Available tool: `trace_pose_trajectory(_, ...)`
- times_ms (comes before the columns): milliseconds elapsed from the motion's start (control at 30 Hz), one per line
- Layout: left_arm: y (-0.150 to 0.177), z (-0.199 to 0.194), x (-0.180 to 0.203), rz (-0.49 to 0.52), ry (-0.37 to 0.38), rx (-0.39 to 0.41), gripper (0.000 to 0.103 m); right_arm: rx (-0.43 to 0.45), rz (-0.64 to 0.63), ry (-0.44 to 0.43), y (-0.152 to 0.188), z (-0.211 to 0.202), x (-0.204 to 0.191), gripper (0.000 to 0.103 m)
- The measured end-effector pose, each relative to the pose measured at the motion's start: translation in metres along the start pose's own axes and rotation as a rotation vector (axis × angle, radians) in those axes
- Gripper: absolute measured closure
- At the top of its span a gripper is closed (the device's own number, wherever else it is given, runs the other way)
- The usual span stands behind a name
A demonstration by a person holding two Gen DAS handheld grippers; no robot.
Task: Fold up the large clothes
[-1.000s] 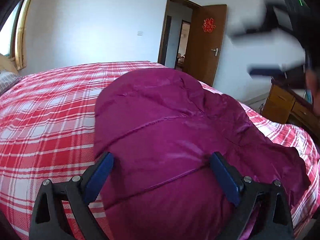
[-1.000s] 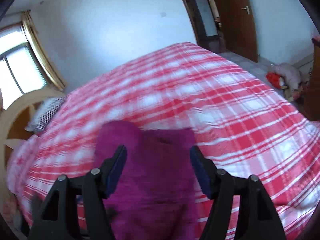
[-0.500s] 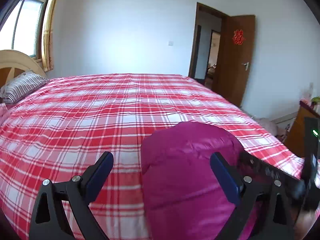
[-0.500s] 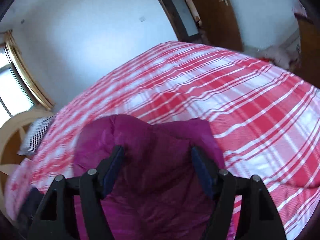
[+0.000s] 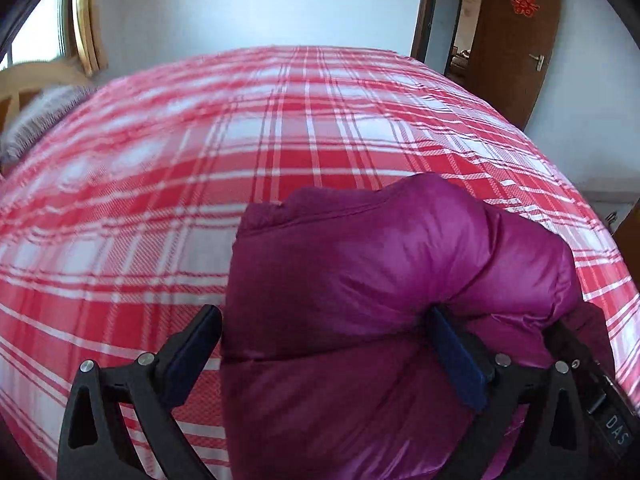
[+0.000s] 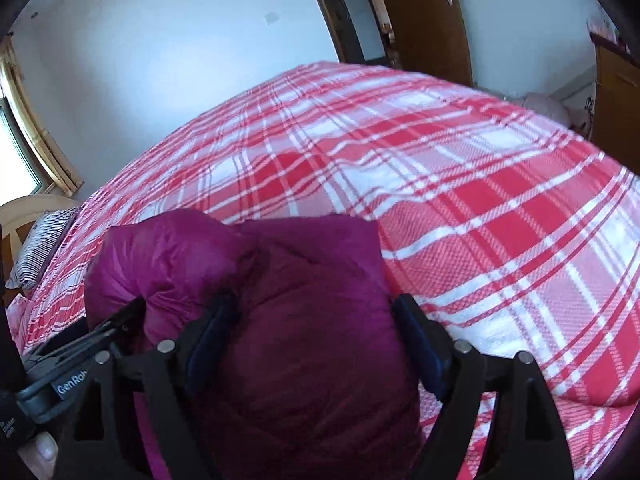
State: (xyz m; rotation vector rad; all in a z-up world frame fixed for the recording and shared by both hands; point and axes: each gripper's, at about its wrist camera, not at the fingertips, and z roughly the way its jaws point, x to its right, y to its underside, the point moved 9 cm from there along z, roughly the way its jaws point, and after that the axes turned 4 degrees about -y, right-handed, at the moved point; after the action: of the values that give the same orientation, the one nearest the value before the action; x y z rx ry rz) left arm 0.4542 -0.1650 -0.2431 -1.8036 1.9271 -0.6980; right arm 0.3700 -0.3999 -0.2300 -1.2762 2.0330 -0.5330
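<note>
Right gripper jaws, just opening, stand wide astride magenta jacket at lower centre; left gripper likewise wide.

a padded jacket of magenta cloth with a slight sheen, smooth and puffy, is seen between the fingers of the left claw. matt black plastic arms, dull blue pads and shiny metal screws are shown on it. beyond the claw, a woven red and white checked bed cover is spread. glossy brown wood is shown on the door far to the right.
</note>
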Motion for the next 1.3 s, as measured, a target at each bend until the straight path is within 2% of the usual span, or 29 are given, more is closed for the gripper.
trace_pose_trajectory(67, 0.0, 0.005, 0.001, -0.036, 0.039, -0.027, 0.001, -0.033, 0.033, -0.023, 0.004, 0.007, 0.003, 0.019)
trace_pose_trajectory(133, 0.002, 0.005, 0.003, -0.039, 0.046, -0.032, 0.001, -0.04, 0.043, -0.032, 0.005, 0.008, 0.004, 0.019)
trace_pose_trajectory(367, 0.003, 0.009, 0.007, -0.019, 0.019, -0.032, 0.001, -0.051, 0.026, -0.011, 0.008, 0.008, 0.002, 0.018)
trace_pose_trajectory(1300, 0.004, 0.015, 0.007, -0.018, 0.02, -0.039, 0.001, -0.072, 0.021, -0.004, 0.009, 0.014, 0.002, 0.018)
